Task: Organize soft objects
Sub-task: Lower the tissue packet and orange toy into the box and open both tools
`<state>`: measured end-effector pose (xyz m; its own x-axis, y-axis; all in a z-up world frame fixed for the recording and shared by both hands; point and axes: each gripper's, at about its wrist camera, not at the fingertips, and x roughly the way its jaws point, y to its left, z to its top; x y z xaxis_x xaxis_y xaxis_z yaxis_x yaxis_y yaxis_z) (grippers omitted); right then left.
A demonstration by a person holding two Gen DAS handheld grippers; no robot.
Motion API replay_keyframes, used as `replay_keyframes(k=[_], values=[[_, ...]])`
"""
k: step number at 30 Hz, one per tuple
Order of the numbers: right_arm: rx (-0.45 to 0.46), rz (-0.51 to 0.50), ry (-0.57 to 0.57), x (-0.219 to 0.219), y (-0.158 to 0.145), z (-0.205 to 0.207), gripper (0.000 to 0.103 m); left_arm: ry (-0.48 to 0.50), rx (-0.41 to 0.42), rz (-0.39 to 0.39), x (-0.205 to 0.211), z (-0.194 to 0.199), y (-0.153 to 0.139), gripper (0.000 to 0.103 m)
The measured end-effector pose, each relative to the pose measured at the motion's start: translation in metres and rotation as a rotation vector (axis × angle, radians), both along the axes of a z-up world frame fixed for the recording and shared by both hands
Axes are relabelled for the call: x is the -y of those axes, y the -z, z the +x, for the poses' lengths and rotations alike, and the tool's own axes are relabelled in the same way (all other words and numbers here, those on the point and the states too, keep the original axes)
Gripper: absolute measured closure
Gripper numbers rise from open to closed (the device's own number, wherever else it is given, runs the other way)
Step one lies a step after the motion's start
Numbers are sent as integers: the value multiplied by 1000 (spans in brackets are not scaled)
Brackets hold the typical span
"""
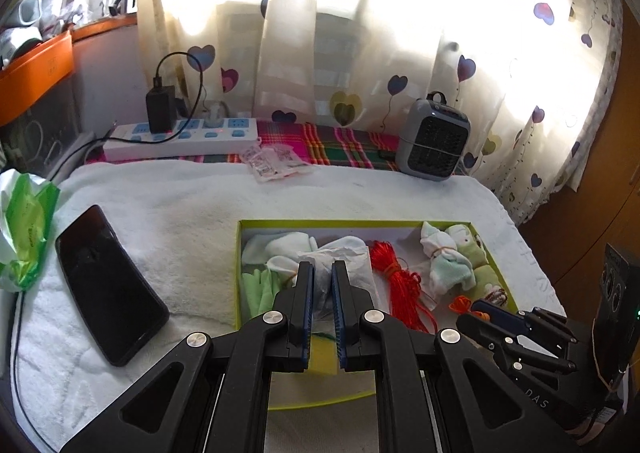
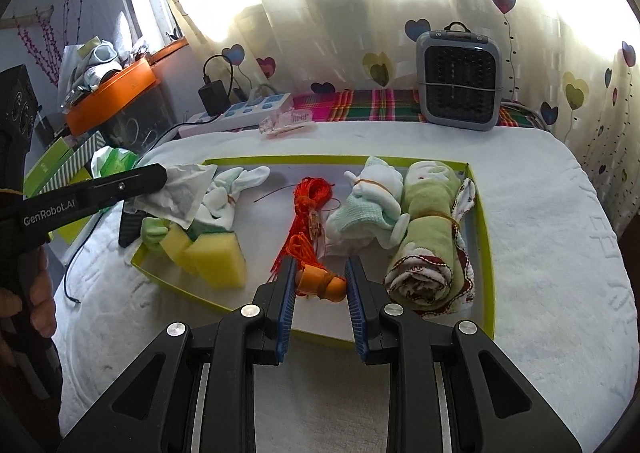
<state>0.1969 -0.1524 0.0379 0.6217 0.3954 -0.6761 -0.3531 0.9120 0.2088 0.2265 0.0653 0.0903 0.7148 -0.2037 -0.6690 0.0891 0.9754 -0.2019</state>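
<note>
While over the green tray [image 2: 486, 237], left hand-held gripper [image 1: 322, 273] clenched on white pouch [image 2: 176, 193], right hand-held gripper [image 2: 320, 273] grasping orange bundle [image 2: 322, 281]

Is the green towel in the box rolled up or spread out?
Rolled up. The green towel lies as a bundle in the box, tied round with a string.

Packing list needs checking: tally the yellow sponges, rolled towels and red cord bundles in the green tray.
Yellow sponges: 2
Rolled towels: 1
Red cord bundles: 1
Total: 4
</note>
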Motion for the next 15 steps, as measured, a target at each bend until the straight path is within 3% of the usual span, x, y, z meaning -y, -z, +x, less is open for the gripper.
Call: replay_keyframes(k=[15], values=[[-15,-52,-6,-9,14,13,77,-21,-71,-5,-9,28,27,94]])
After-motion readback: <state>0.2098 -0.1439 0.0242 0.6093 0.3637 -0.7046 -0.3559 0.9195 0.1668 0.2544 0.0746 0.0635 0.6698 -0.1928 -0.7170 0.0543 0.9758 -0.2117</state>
